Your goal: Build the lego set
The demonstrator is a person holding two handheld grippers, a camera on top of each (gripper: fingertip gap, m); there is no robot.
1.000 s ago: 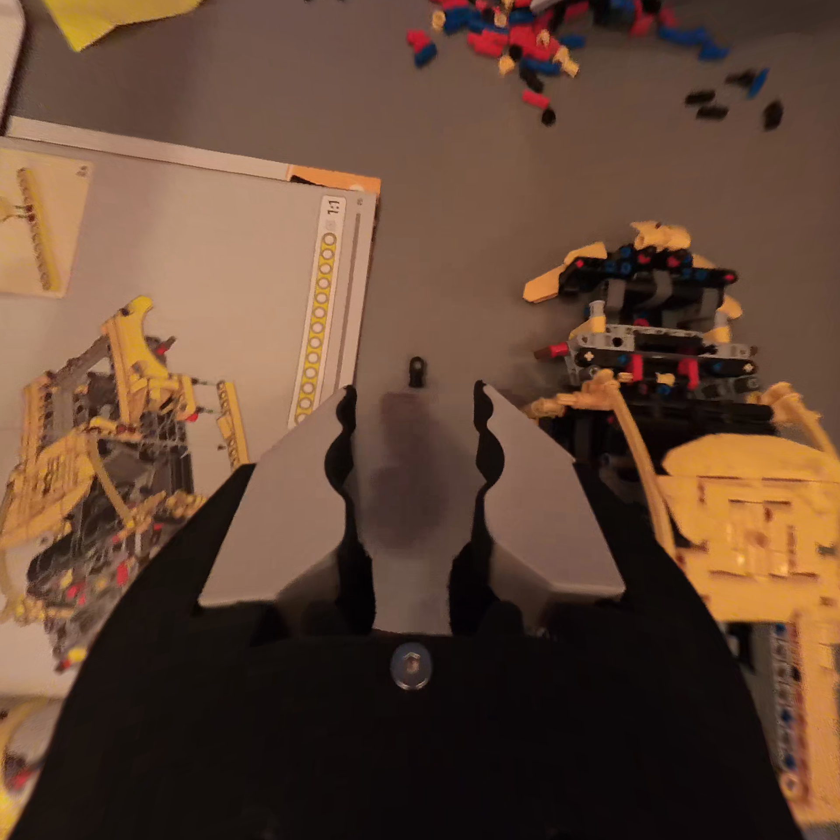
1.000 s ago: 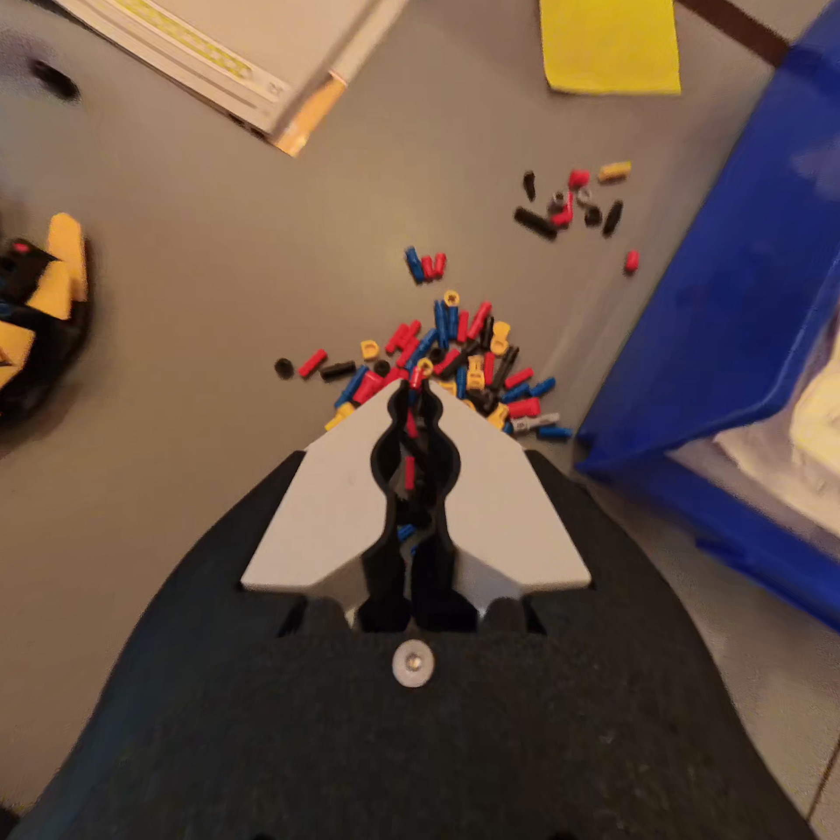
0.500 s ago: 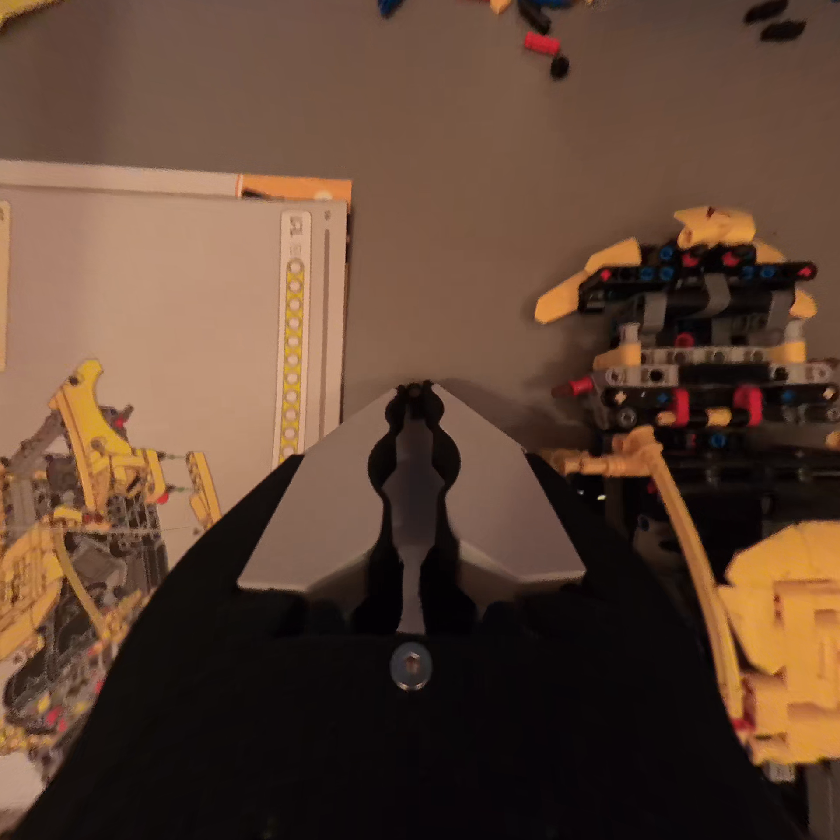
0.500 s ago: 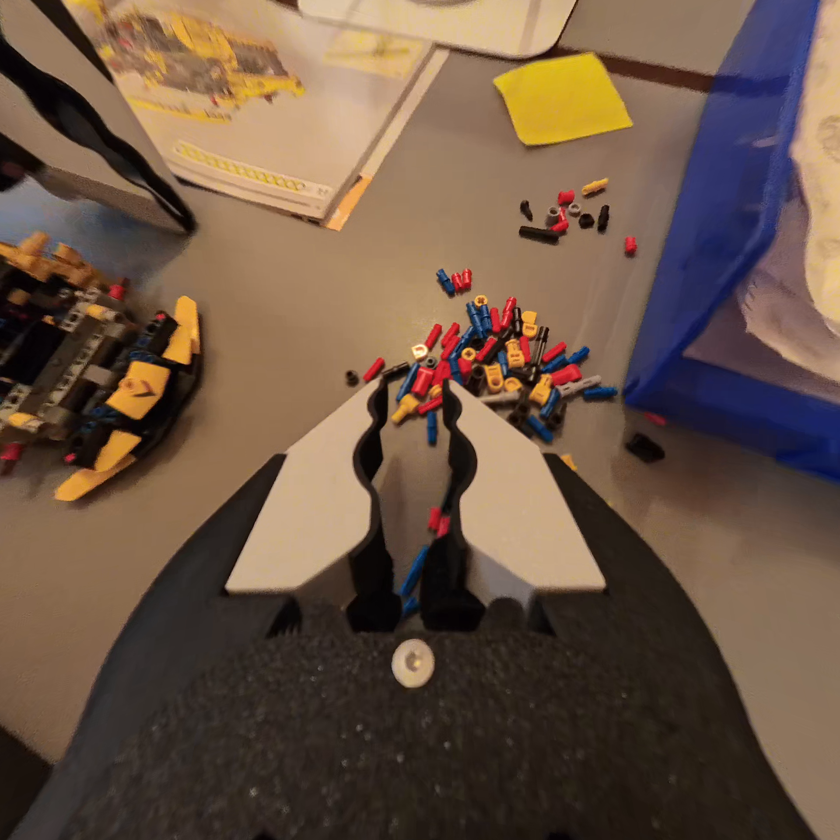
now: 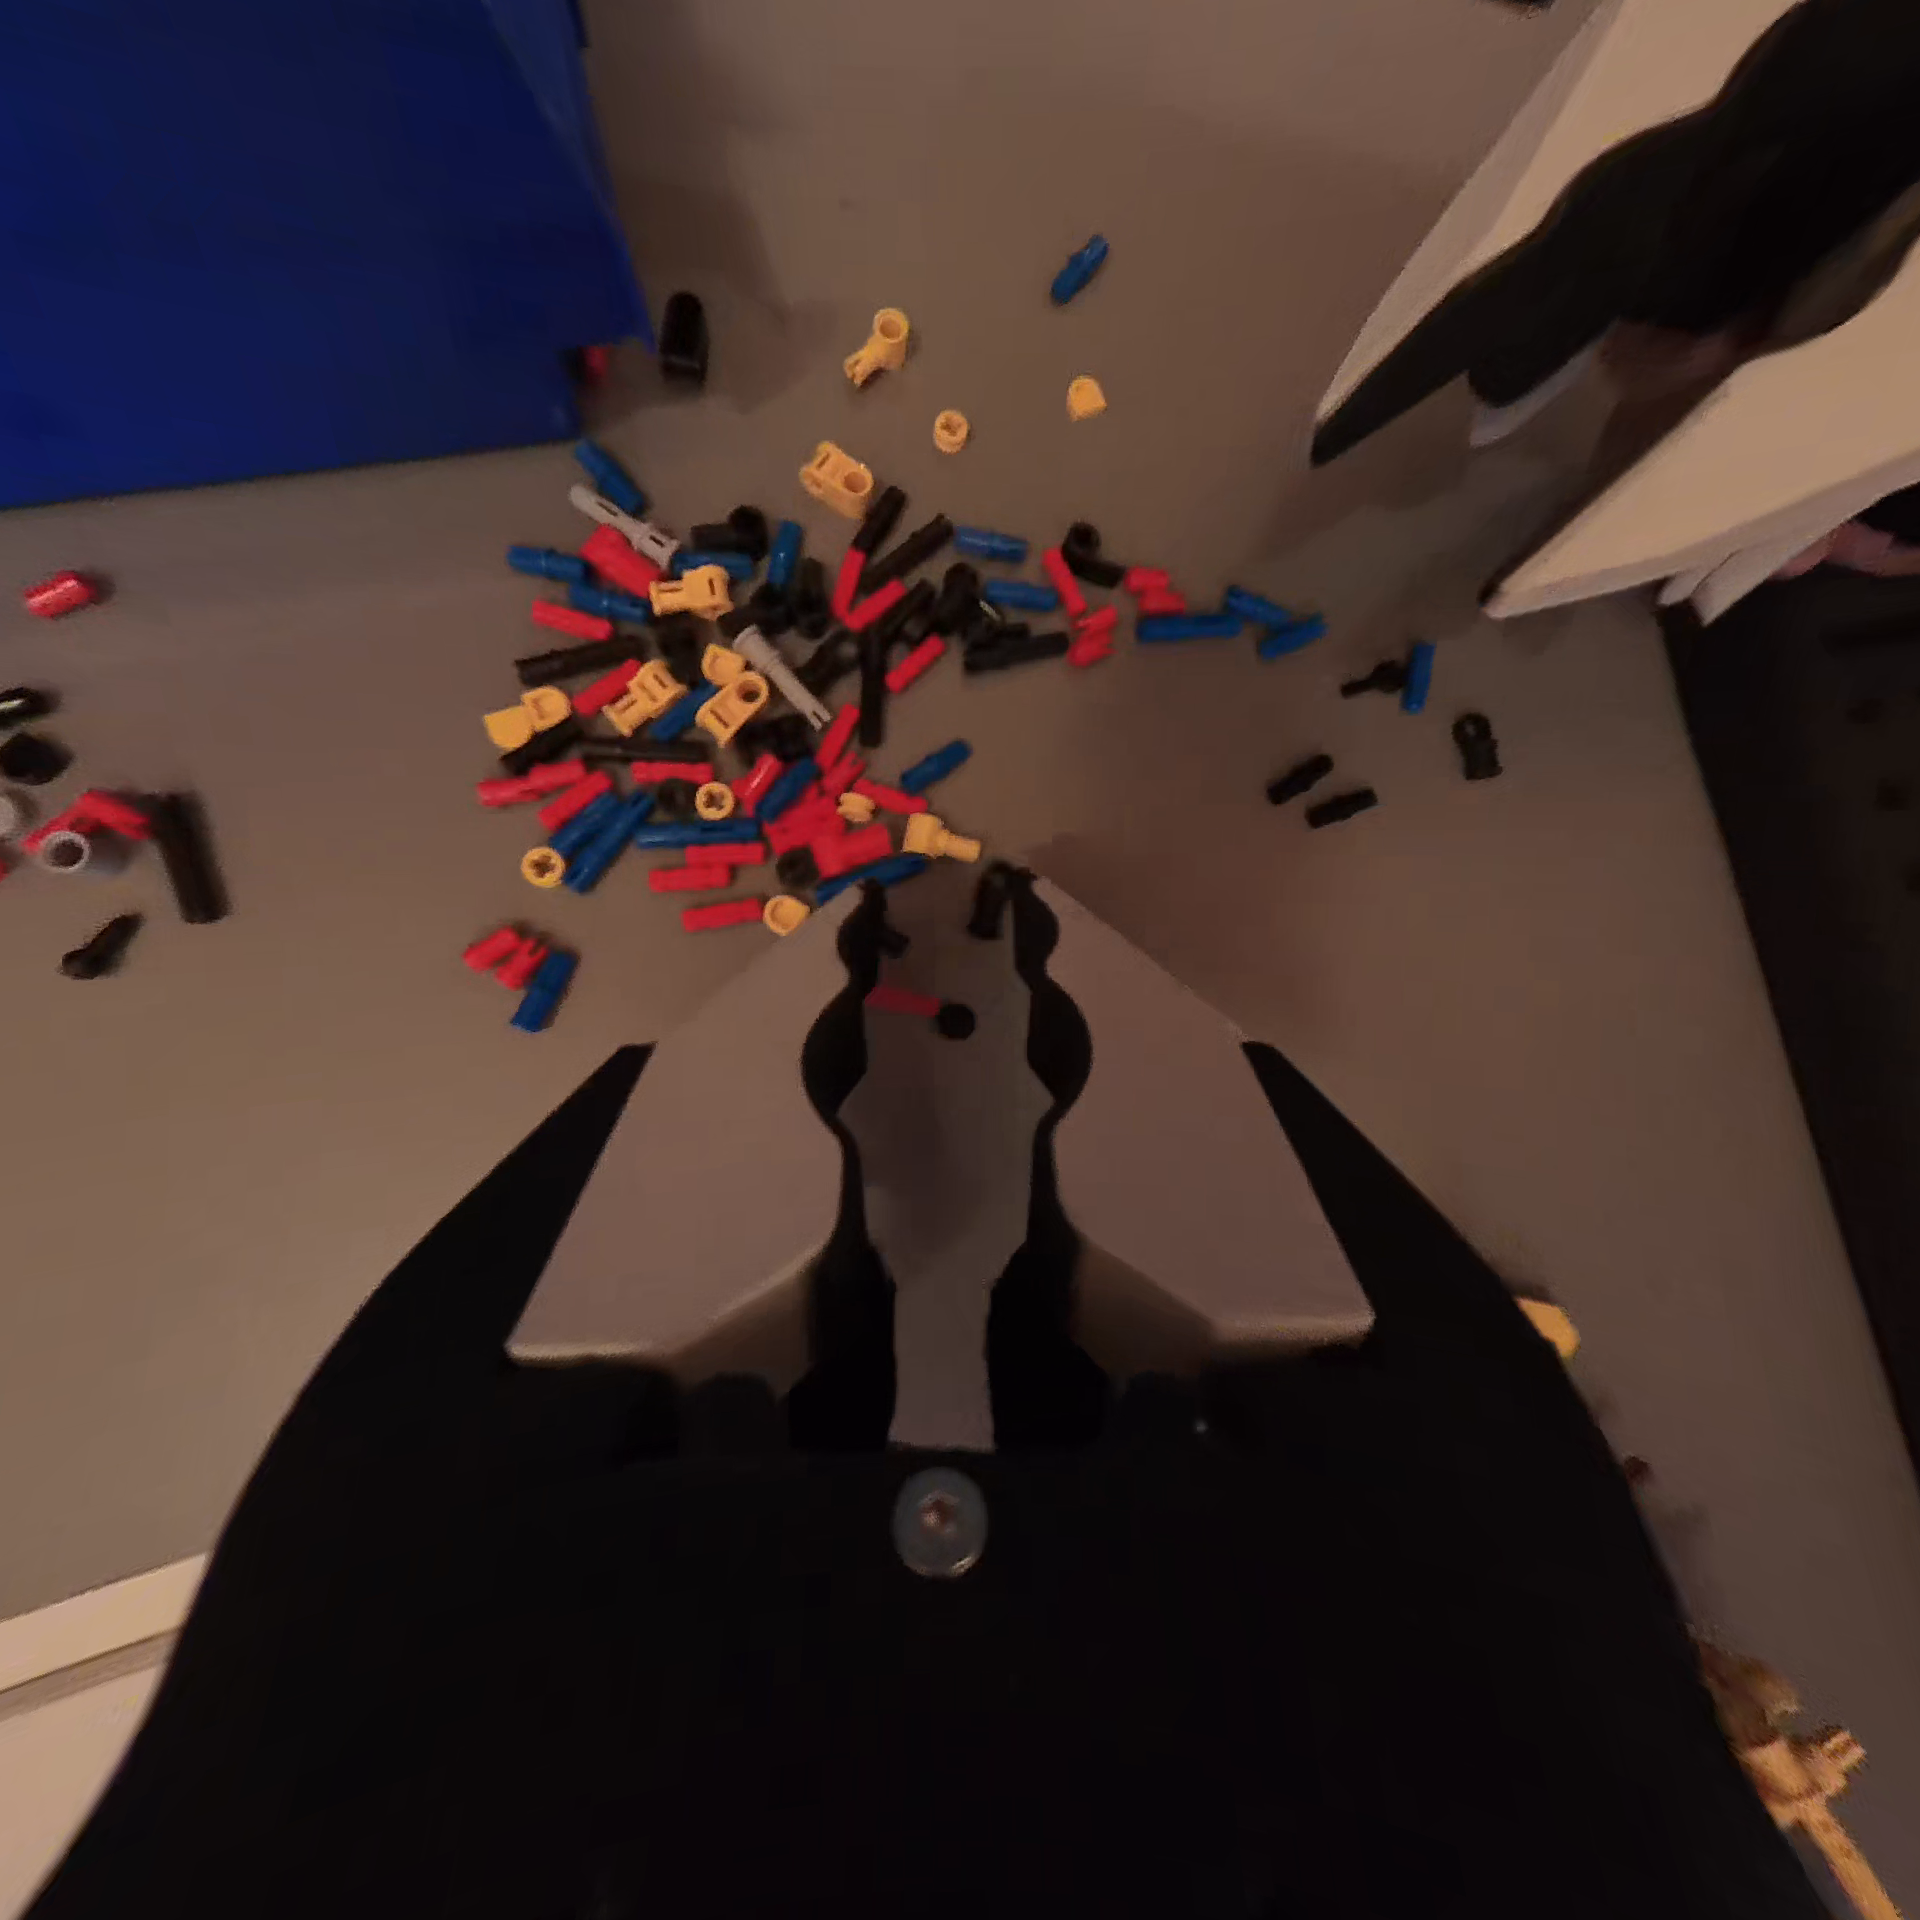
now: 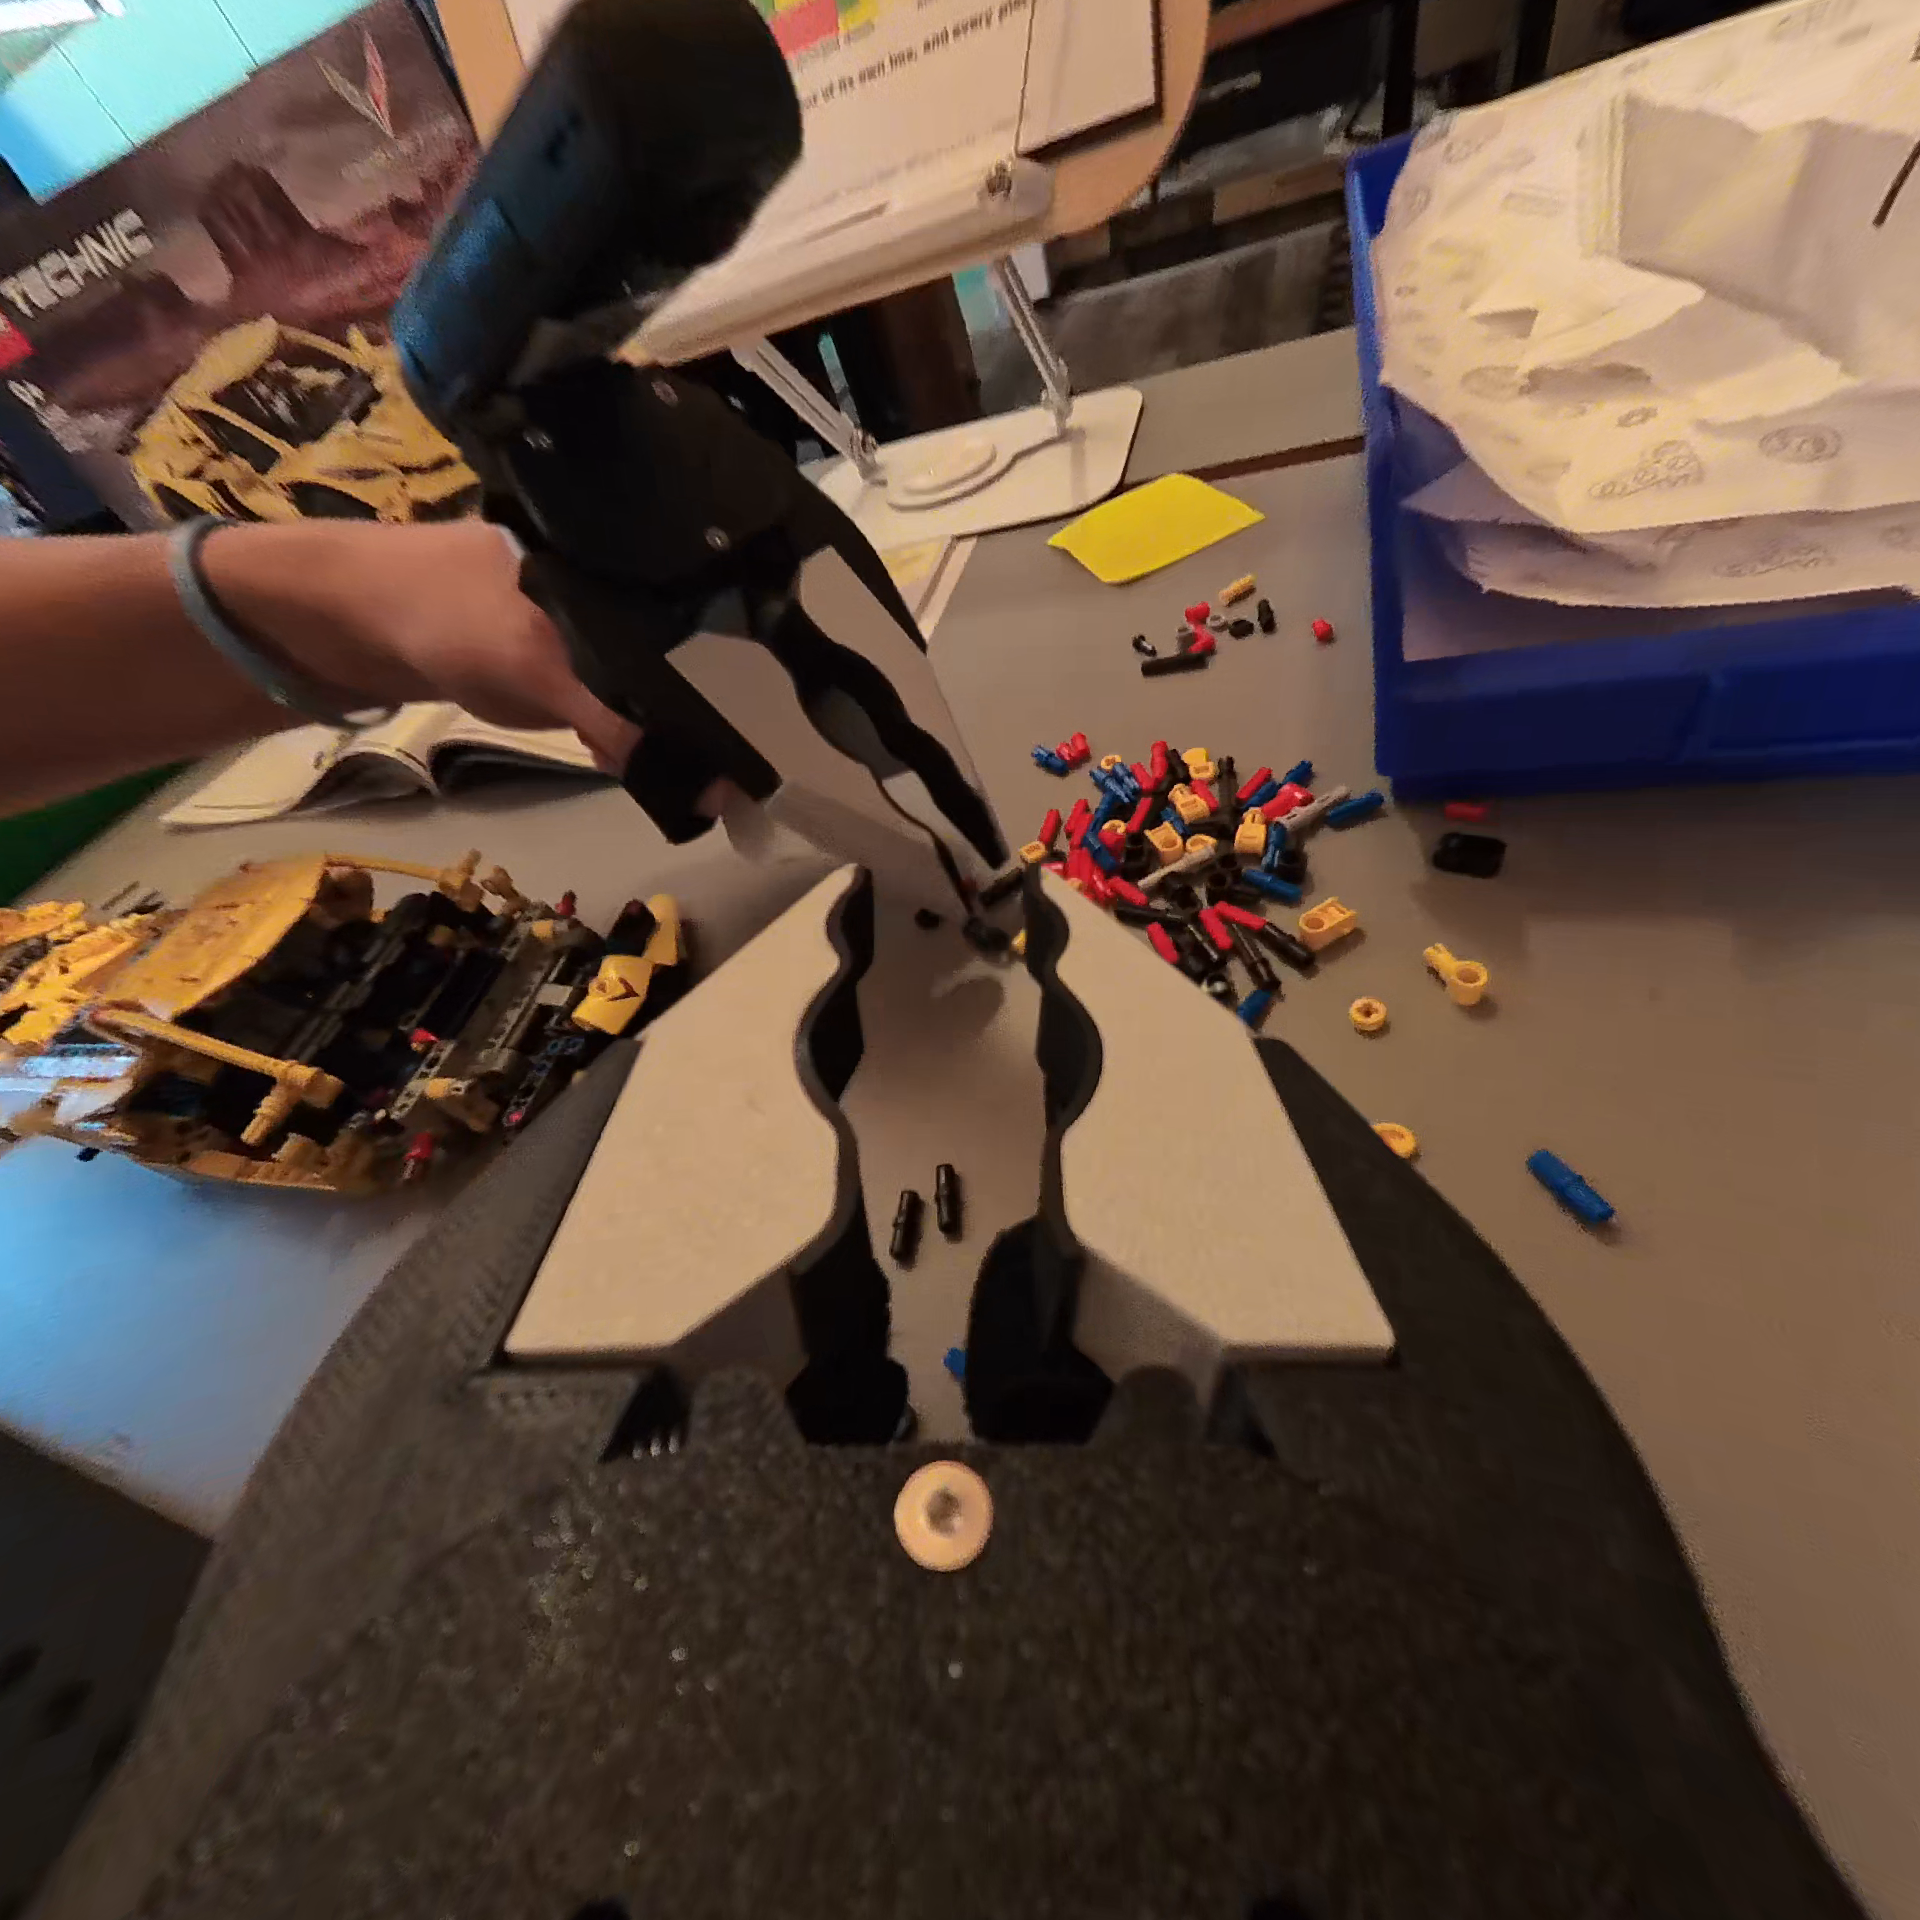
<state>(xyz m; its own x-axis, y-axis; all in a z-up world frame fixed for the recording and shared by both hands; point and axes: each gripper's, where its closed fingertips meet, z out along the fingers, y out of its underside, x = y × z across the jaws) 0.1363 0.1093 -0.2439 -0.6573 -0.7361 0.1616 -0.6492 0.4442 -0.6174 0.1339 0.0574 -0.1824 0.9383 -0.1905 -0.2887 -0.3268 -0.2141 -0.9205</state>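
Note:
A pile of small red, blue, black and yellow pins [image 5: 790,707] lies on the grey table; it also shows in the right wrist view [image 6: 1195,842]. My left gripper [image 5: 940,909] is open with its tips at the pile's near edge. A small black connector [image 5: 992,899] sits at its right fingertip; I cannot tell if they touch. A red pin [image 5: 904,1001] lies between its fingers. My right gripper [image 6: 948,883] is open and empty, facing the left gripper [image 6: 982,904] from close by. The partly built yellow and black model [image 6: 312,1018] lies to the left.
A blue bin [image 6: 1621,686] with white paper bags stands right of the pile. Two black pins [image 6: 925,1210] lie between my right fingers. An open booklet [image 6: 395,758], a yellow sheet [image 6: 1153,525], a white stand [image 6: 987,457] and the set's box [image 6: 208,343] are behind. A hand [image 6: 364,623] holds the left gripper. The tips of one gripper are about 8 centimetres away from the tips of the other.
My left gripper shut on a small black piece beside the booklet, swung over to the pin pile and opened. My right gripper opened, drew back from the pile and tilted up.

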